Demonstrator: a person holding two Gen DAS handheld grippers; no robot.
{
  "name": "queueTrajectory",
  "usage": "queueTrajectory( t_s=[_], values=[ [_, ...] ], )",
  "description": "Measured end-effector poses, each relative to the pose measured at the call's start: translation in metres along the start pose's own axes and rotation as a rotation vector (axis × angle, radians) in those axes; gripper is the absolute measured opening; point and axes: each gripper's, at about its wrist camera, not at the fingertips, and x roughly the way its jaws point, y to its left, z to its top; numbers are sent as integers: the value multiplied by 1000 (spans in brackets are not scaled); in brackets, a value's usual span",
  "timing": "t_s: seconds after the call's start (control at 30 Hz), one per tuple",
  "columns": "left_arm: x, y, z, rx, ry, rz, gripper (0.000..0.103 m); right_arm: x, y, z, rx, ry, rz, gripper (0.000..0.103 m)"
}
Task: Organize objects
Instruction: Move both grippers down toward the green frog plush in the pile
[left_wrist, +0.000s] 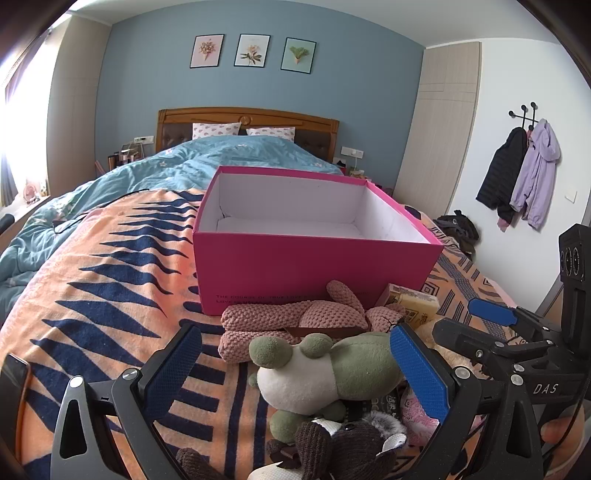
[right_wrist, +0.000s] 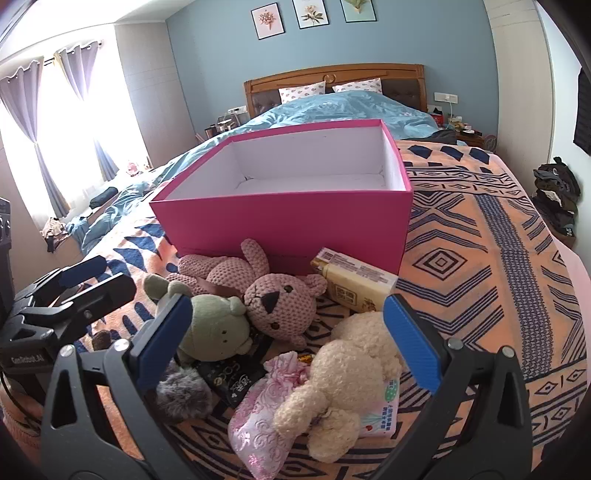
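An open box (right_wrist: 280, 225) sits on the blanket (right_wrist: 480, 266) at the near end of the bed (right_wrist: 351, 103), pillows (right_wrist: 301, 90) far behind it. Touching its near wall lie a knitted bear (right_wrist: 273, 302) and, to the right, a flat packet (right_wrist: 354, 280). Nearer, a frog plush (right_wrist: 214, 325) lies left, a curly bear (right_wrist: 340, 373) right, on a lace pouch (right_wrist: 258, 417).

— Box? 
— Pink box (right_wrist: 284, 225), open, white inside, upright on the blanket.

— Toys? 
— Heaped just before it: pink knitted bear (right_wrist: 273, 302) on its back, green plush (left_wrist: 332, 369), cream bear (right_wrist: 343, 373), brown knitted toy (left_wrist: 343, 446), yellow packet (right_wrist: 354, 284) touching the box.
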Motion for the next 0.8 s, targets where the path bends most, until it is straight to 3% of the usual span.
queueTrajectory(
  t_s=[0.4, 0.7, 0.8],
  values=[
    [0, 1, 0, -2, 1, -1, 103, 2, 5, -1, -10, 8, 19, 103],
    [3, 18, -3, -26, 26, -19, 103, 10, 20, -6, -57, 57, 96, 103],
    [6, 28, -6, -44, 42, -36, 103, 16, 25, -8, -64, 84, 136, 95]
  ],
)
